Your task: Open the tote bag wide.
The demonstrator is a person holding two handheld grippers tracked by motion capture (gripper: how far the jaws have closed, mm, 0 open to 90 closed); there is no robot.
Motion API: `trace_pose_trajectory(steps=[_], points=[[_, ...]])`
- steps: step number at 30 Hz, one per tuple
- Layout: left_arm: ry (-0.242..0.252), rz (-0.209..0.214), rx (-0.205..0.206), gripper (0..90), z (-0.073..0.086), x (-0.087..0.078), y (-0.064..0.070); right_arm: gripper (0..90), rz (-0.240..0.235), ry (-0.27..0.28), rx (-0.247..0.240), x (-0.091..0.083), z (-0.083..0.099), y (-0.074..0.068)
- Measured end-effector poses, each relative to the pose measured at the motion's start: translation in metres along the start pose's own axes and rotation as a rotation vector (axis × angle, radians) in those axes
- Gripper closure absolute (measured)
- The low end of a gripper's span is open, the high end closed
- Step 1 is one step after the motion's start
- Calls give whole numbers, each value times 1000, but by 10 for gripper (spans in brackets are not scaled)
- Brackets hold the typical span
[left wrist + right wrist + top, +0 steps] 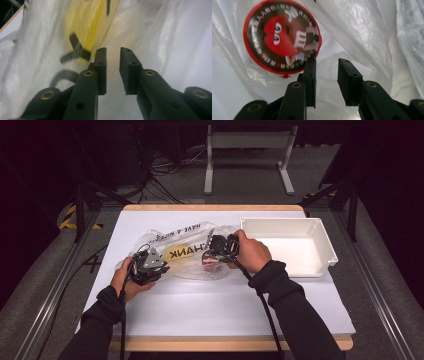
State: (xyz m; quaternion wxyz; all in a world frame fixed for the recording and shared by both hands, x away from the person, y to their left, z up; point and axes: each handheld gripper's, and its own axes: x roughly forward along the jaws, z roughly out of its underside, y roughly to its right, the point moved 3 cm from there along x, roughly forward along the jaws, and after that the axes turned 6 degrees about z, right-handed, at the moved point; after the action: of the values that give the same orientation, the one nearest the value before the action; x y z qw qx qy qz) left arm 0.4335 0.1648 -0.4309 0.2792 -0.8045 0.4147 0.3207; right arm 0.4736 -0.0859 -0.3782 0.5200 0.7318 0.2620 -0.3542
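Here both hands angle inward, left gripper (113,53) and right gripper (327,63) narrowly parted against the plastic bag (187,251).

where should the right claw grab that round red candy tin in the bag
Probably across the tin's rim, through the plastic bag, coming from the right claw's own side. The tin shows its flat round face, so only opposite edges give the pads purchase. The jaws stand open just below its edge, film between.
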Motion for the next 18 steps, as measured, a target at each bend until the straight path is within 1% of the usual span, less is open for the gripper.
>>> trace_pose_trajectory(steps=[1,2,3,4,5,6,7,8,9,10,11,12,13,14,15,17,18], points=[[10,-2,-19,736,1,1,-3,649,-6,-9,3,1,2,1],[19,-9,-34,736,2,1,-5,597,-45,-46,-3,4,5,1],[19,-9,-34,721,2,1,-5,597,-45,-46,-3,4,5,1],[37,-16,-76,688,3,0,-12,572,-65,-90,-28,10,10,-3],[45,-6,-101,674,4,0,-16,545,-62,-93,-26,14,11,-5],[49,-11,-122,674,5,1,-20,516,-89,-111,-37,16,12,-7],[49,-11,-122,673,5,1,-20,516,-89,-111,-37,16,12,-7],[30,-20,-137,673,7,3,-23,507,-104,-111,-40,18,12,-10],[5,-28,-138,674,8,5,-24,501,-112,-113,-38,19,12,-12],[-28,-51,-132,675,9,9,-25,486,-117,-116,-41,21,13,-13],[-57,-84,-129,665,11,12,-26,481,-153,-136,-59,24,14,-17],[-56,-104,-149,651,11,13,-29,485,-167,-143,-66,24,14,-19],[-56,-104,-149,636,11,13,-29,485,-167,-143,-66,24,14,-19],[-42,-121,-173,636,12,12,-31,485,-181,-148,-72,25,15,-21],[-5,-154,-205,591,13,7,-37,478,-216,-163,-96,26,17,-25],[6,-167,-245,585,16,2,-42,469,-246,-178,-116,26,19,-29],[22,-160,-277,567,18,0,-45,463,-264,-185,-126,26,20,-31]])
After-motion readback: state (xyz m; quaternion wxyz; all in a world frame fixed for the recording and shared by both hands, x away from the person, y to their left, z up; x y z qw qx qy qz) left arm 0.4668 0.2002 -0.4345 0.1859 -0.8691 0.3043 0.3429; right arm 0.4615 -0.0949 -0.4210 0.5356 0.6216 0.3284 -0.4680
